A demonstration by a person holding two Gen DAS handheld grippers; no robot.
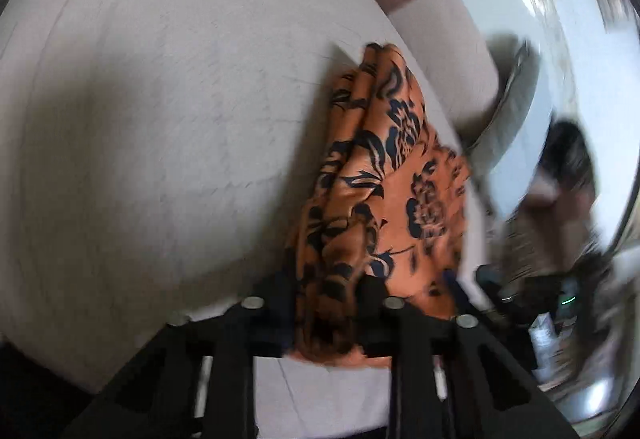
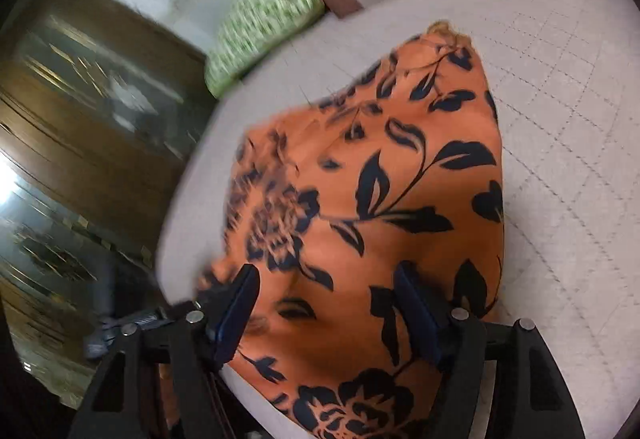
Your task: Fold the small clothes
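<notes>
The left gripper [image 1: 326,303] points downward, its dark jaws drawn close together and pinching a bunched fold of cloth. The right gripper [image 2: 326,303] also tilts down, jaws spread wide, blue pads [image 2: 414,303] clamping nothing.

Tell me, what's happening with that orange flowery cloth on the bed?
A person is folding the orange flowered garment on a pale quilted bed, with a gripper in each hand. The left gripper is pinched on a bunched-up part of the cloth. The right gripper is open, its fingers spread over the garment without squeezing it. A green patterned pillow lies at the far edge.
</notes>
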